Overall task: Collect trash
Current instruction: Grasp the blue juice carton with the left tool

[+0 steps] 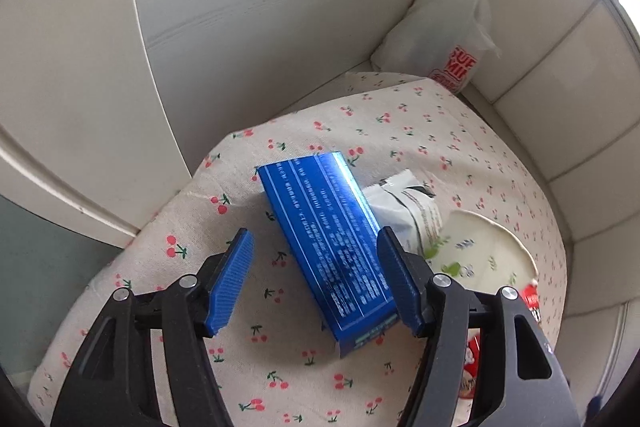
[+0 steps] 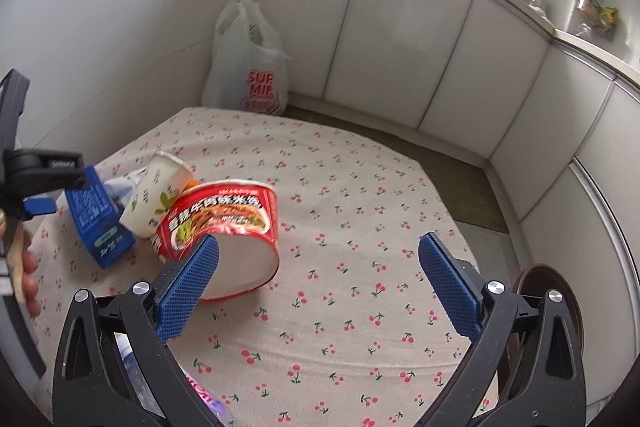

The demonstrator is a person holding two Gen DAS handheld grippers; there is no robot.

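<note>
My left gripper (image 1: 316, 281) hangs over the cherry-print tablecloth (image 1: 280, 367) with its jaws spread wide around the blue box (image 1: 336, 251). The box lies flat on the cloth between the two blue pads (image 1: 232, 281); the right-side pad sits just beside the box's long edge (whether it actually touches I cannot tell), while the left-side pad stands clear of it with cloth showing in the gap. Nothing is clamped.

Just beyond the box lies a crumpled white wrapper (image 1: 404, 211), and next to that a white paper cup (image 1: 480, 251) printed with green leaves, tipped on its side.

My right gripper (image 2: 318, 287) is also wide open and holds nothing. Its left-side pad overlaps the red instant-noodle bowl (image 2: 224, 215) in the view; the bowl lies tipped over on the cloth, its white base toward me. The paper cup leans against the bowl, and the blue box sits just left of the cup. From this side I see my left gripper's black frame over the box, with my fingers (image 2: 30, 283) at the frame's edge.

A white plastic bag (image 2: 250, 67) with red lettering stands in the far corner against the cabinets.
</note>
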